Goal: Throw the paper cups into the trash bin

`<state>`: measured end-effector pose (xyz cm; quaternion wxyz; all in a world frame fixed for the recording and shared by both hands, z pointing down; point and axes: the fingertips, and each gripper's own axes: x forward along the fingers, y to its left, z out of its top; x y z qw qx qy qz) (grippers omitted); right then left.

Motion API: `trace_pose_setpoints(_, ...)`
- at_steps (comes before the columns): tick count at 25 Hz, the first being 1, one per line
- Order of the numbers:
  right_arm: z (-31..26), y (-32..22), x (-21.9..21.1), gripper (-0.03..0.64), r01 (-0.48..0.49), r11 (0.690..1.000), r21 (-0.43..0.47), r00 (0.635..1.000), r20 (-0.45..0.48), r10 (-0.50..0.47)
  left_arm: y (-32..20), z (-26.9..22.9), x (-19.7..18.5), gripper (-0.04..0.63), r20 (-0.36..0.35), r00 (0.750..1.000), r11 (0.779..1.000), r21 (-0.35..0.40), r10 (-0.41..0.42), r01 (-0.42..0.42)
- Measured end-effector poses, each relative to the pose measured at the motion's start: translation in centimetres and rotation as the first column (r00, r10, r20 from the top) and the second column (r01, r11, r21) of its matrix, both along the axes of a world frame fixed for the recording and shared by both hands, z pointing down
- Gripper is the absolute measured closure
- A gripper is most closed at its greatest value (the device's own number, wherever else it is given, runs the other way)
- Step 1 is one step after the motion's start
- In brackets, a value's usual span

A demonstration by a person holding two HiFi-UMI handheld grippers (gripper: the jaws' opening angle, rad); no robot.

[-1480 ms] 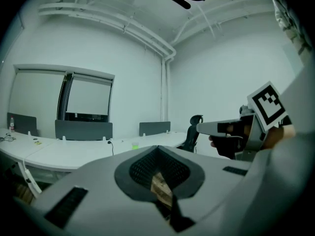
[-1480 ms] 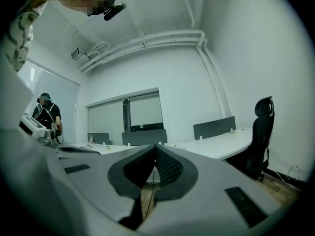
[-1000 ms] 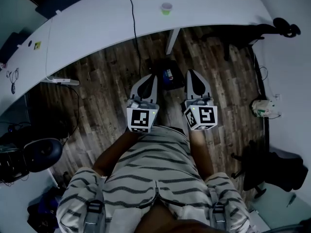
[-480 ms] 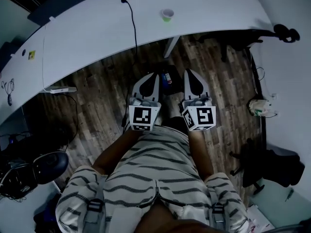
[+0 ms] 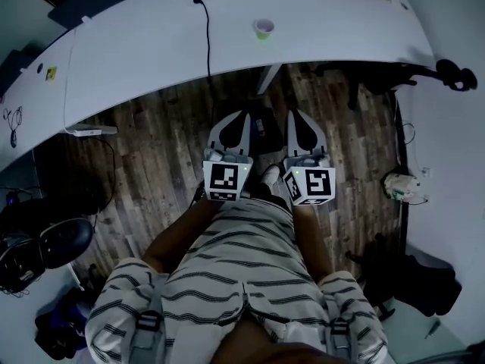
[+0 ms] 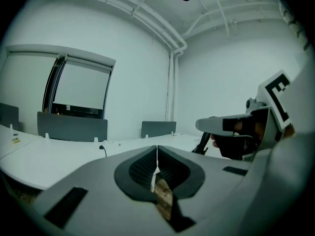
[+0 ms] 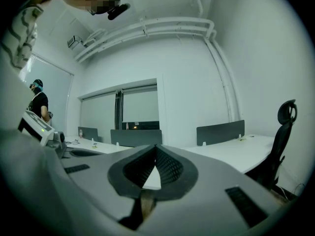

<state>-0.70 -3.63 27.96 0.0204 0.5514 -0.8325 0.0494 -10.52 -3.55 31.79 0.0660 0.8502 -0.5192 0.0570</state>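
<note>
Cup (image 5: 262,28) on desk (image 5: 136,51) (print unreadable)

Both grippers sit side by side just out from the torso, pointing far. The left gripper (image 5: 242,120) has its jaws pressed together with nothing in them, same deal for the right gripper (image 5: 292,118). Forearms are tucked in close, elbows bent.

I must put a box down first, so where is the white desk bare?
The white desk is bare left of the black cable, and again right of the paper cup. Between cable and cup the room is narrower.
</note>
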Motion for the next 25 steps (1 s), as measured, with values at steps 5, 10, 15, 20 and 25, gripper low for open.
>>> trace_pose_setpoints(5,0.8,-1.7,2.2,0.606,0.026,1.000,-0.008,1.000,0.001,-0.026,-2.5,1.2,2.0,0.571,0.010,0.999,0.999,-0.018,-0.039,0.039)
trace_pose_setpoints(10,2.5,-3.0,3.8,0.606,0.047,0.998,-0.041,0.999,0.005,-0.047,-4.6,2.7,3.8,0.571,0.032,0.997,0.997,-0.033,-0.069,0.070)
trace_pose_setpoints(15,3.8,-5.0,4.7,0.606,0.054,0.996,-0.069,0.998,0.019,-0.053,-7.5,3.5,4.8,0.571,0.034,0.995,0.995,-0.035,-0.096,0.097)
trace_pose_setpoints(20,5.4,-5.9,4.9,0.606,0.058,0.993,-0.099,0.998,0.026,-0.056,-10.2,5.0,5.1,0.571,0.039,0.993,0.992,-0.044,-0.113,0.115)
trace_pose_setpoints(25,7.0,-6.2,5.3,0.606,0.050,0.990,-0.129,0.999,0.027,-0.047,-12.9,6.6,5.6,0.571,0.043,0.992,0.992,-0.056,-0.115,0.117)
